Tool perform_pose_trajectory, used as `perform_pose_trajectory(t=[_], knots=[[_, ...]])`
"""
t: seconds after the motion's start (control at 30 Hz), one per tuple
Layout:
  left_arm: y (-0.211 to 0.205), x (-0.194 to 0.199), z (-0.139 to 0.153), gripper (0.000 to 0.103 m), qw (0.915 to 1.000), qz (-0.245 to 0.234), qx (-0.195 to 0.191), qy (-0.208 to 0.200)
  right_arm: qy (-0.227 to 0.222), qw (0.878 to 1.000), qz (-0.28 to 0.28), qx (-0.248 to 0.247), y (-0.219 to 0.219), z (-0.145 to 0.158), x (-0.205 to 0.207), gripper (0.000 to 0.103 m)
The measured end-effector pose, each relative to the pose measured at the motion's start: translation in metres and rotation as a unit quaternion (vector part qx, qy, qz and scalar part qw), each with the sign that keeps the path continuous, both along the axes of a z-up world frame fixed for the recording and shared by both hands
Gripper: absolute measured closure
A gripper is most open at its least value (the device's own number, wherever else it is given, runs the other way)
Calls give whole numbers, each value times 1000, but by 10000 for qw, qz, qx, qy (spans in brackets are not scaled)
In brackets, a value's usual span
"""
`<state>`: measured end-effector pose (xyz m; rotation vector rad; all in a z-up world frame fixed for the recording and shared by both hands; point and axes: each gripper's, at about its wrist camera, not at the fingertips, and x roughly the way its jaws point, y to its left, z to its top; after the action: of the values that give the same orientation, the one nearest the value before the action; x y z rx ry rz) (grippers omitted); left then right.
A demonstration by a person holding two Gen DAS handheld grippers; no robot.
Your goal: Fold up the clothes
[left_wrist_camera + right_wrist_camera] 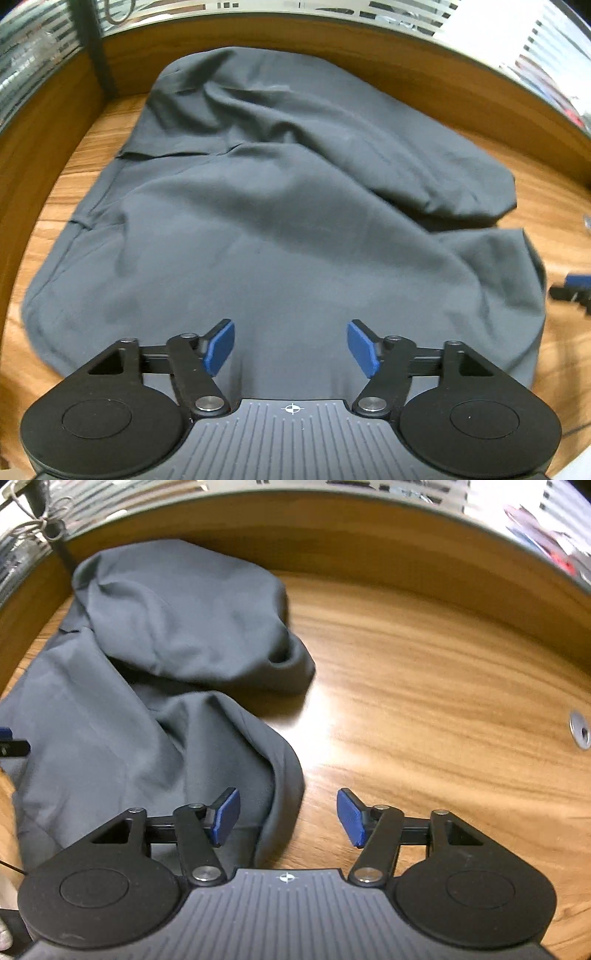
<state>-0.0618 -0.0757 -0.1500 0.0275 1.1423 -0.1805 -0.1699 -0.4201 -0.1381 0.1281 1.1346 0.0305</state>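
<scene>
Below your left tool (291,347) the grey garment (280,206) runs lengthwise away — jaws wide, empty; your right tool (288,818), open and empty too, straddles its right edge.

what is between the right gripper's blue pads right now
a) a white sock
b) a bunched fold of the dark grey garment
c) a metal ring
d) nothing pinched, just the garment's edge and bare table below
d: the right gripper is open above the dark grey garment edge and wooden table.
</scene>
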Motion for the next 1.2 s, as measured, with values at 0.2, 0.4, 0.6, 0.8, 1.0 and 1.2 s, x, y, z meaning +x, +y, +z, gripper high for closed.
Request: perform_pose_trajectory(t=[0.2, 0.4, 0.6, 0.8, 1.0, 1.2], knots=[[-12, 32, -6, 20, 9996, 109, -188, 175, 72, 9980, -537, 332, 1, -29, 12, 56], [-29, 71, -18, 17, 9979, 263, -398, 442, 49, 9942, -998, 399, 9, -46, 13, 97], [-41, 87, -19, 17, 9980, 70, -399, 482, -521, 9819, -1705, 642, 16, -19, -14, 101], [-44, 80, -13, 17, 9983, -516, -163, 203, -1214, 9749, -1854, 206, 41, 47, -50, 101], [-24, 72, 1, 17, 9980, -410, -475, 81, -1942, 9676, -1525, -525, 74, 138, -53, 101], [4, 63, 23, 17, 9972, -461, -528, -252, -2246, 9669, -826, -890, 122, 198, -16, 101]])
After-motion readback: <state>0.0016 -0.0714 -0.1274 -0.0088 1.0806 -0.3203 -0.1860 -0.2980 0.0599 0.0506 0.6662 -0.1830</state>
